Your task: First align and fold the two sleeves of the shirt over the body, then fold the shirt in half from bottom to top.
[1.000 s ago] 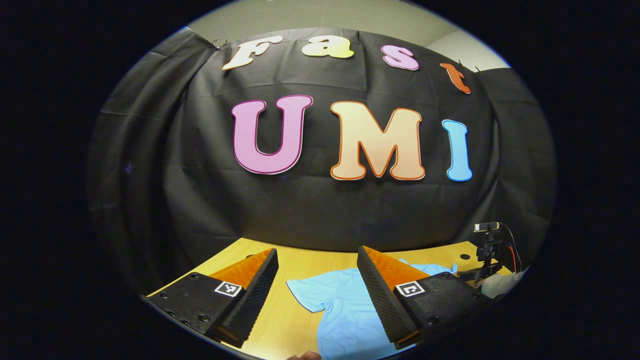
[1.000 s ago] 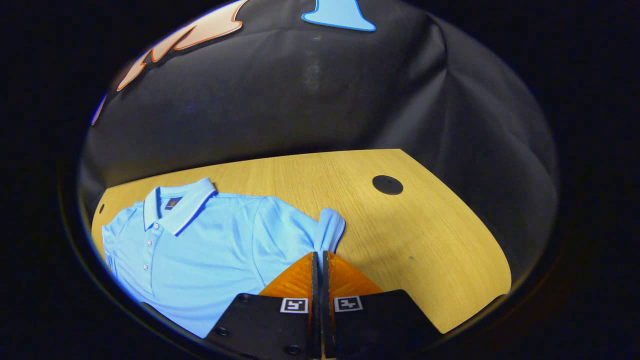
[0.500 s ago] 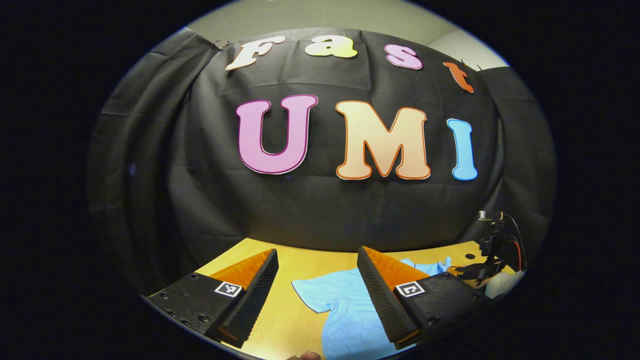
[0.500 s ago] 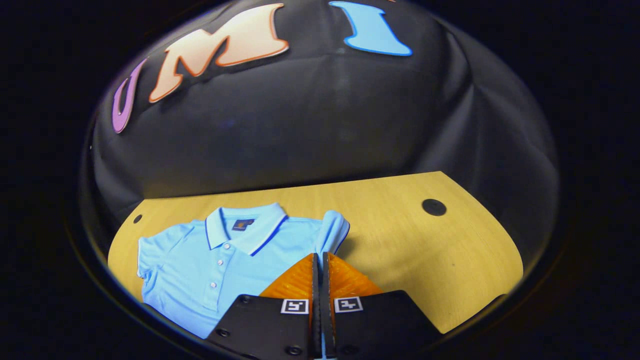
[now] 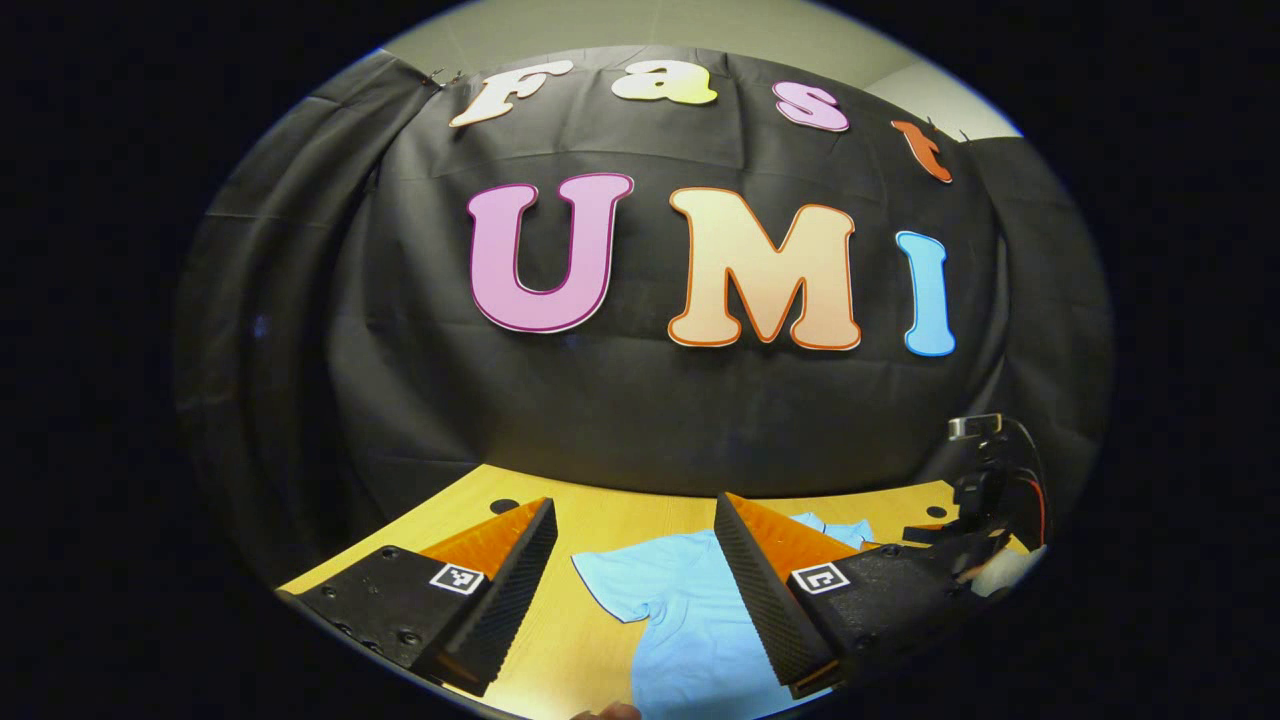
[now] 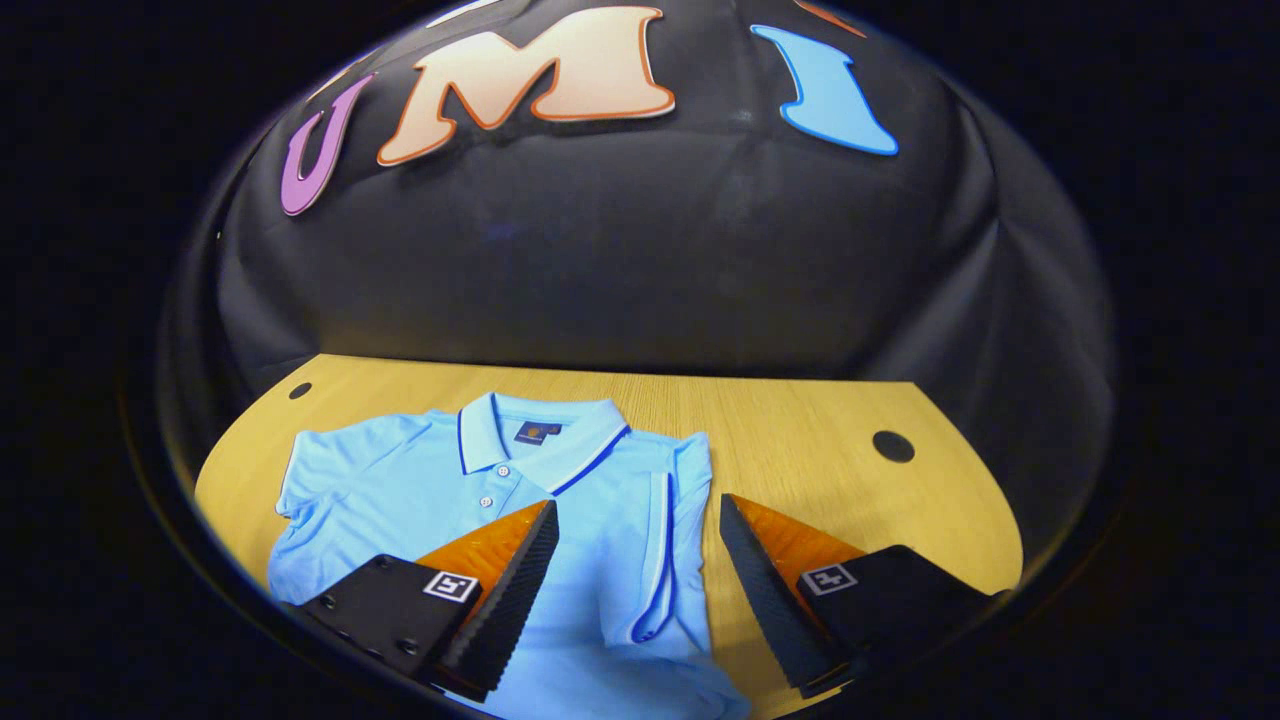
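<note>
One sleeve [image 6: 665, 540] lies folded over the blue polo shirt [image 6: 430, 490] on the wooden table [image 6: 820, 440]. We see right gripper [image 6: 635, 560] and left gripper [image 5: 635, 560] both released. Next we judge: left sleeve [image 5: 610, 575] needs grasping and folding.

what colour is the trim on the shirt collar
Dark blue piping on the light blue collar of the shirt, clearest in the right gripper view.

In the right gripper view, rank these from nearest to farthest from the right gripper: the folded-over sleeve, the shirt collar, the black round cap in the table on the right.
1. Folded-over sleeve of the light blue polo shirt: lying between the open fingers of the right gripper.
2. White-trimmed shirt collar: ahead, slightly left.
3. Black round cap in the wooden table: far right.
</note>
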Demonstrator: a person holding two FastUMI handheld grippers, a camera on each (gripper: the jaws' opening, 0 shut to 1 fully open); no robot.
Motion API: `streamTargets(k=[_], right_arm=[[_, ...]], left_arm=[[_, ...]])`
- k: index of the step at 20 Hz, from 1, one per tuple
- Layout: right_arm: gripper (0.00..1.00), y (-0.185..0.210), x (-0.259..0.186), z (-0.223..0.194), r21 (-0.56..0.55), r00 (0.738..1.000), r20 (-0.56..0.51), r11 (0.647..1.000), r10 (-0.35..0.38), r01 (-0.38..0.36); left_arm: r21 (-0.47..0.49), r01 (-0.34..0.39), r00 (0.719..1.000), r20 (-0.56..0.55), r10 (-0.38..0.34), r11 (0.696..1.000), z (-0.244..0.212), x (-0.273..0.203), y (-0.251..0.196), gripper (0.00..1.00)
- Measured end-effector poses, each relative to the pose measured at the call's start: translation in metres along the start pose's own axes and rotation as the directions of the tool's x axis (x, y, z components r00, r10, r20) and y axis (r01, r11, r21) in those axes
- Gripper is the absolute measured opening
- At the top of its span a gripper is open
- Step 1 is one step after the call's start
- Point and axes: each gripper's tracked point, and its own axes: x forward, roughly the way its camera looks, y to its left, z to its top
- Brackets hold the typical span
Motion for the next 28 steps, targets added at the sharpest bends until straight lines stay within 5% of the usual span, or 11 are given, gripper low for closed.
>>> streamTargets(k=[6, 12, 20, 26, 28], right_arm=[[1.0, -0.011, -0.07, 0.034, 0.01, 0.996, 0.092, 1.0, 0.011, -0.012], [1.0, -0.03, -0.123, 0.024, 0.012, 0.995, 0.101, 1.0, 0.0, -0.001], [1.0, -0.071, -0.156, -0.022, 0.036, 0.997, 0.015, 0.996, -0.081, 0.081], [1.0, -0.087, -0.163, -0.041, 0.062, 0.993, -0.03, 0.992, -0.112, 0.114], [1.0, -0.082, -0.163, -0.04, 0.059, 0.994, -0.029, 0.993, -0.103, 0.104]], left_arm=[[-0.018, -0.063, 0.996, -0.072, 0.061, 0.998, -0.04, 0.038, 0.018, 0.95], [-0.013, -0.092, 0.978, -0.188, 0.088, 0.996, -0.102, 0.092, 0.033, 0.95], [0.029, -0.119, 0.905, -0.407, 0.121, 0.992, -0.206, 0.144, 0.051, 0.95], [0.053, -0.089, 0.857, -0.505, 0.104, 0.995, -0.243, 0.151, 0.051, 0.95], [0.043, -0.094, 0.86, -0.5, 0.103, 0.995, -0.243, 0.153, 0.05, 0.96]])
